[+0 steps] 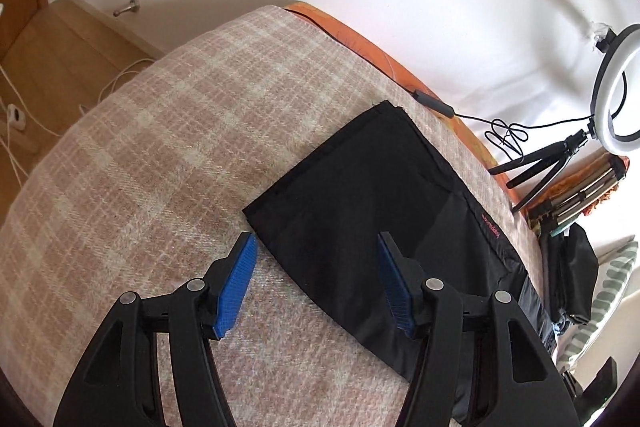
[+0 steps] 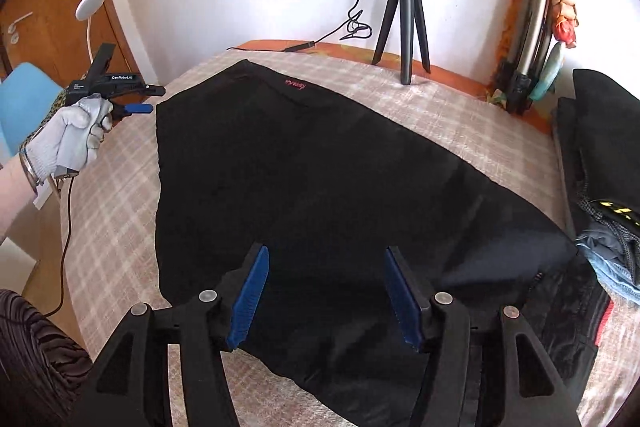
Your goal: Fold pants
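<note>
Now, pants (image 2: 320, 163): black, folded flat on my plaid blanket (image 1: 140, 147).
Left hand-held gripper (image 1: 316, 243): jaws apart, empty, hanging over the pants' corner.
Right hand-held gripper (image 2: 326, 259): jaws apart, nothing gripped, above the pants' middle.
Ring light (image 1: 616, 87): standing beyond the pants.

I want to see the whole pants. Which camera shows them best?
The right wrist view: the black pants fill its middle, spread flat on the checked blanket with the red logo visible. The left wrist view shows only one folded end and a side edge.
</note>
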Demonstrator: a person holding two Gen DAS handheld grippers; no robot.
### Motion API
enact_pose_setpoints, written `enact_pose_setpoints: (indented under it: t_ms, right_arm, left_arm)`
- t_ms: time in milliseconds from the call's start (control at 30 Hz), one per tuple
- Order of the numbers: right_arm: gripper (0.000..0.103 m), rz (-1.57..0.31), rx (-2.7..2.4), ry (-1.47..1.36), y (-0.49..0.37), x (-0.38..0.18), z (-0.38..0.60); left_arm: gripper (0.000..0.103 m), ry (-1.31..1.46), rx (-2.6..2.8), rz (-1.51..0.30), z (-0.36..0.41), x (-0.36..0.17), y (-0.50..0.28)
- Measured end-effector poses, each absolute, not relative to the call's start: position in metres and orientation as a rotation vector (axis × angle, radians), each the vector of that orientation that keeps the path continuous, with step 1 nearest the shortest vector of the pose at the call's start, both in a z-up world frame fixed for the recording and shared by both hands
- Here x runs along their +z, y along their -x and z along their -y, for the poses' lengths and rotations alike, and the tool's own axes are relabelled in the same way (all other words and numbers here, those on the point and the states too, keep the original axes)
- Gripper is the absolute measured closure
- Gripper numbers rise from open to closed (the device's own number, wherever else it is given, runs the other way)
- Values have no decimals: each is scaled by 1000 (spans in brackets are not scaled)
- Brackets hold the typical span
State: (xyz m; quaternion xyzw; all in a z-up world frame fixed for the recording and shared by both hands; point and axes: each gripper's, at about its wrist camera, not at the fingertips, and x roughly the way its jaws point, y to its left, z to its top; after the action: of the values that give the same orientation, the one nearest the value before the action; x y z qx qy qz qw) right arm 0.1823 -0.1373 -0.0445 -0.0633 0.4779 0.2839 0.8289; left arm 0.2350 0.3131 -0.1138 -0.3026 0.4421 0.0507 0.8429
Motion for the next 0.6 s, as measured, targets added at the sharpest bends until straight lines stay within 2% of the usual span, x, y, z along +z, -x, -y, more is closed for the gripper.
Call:
enact_pose_setpoints:
  t_ms: [367,433,467,500,600]
  right_arm:
    - [42,-1047,593,95,-192,-56,146]
    - [42,-1052,588,100,-193,-58,147]
    - [42,-1055,586,102,-193,-60,147]
    - [42,-1056,585,106,-193,-61,147]
    - [42,-1062,580,105,-194,-64,148]
  left_arm:
    - [43,668,125,-836,-305,-123,-254]
    - [55,672,127,-815,-301,-124,-258]
    - [77,670,116,-821,-298,-126,-261]
    - [85,660,116,-832,-295,-128,-265]
    - [92,584,137,-809,-284,-125,-267]
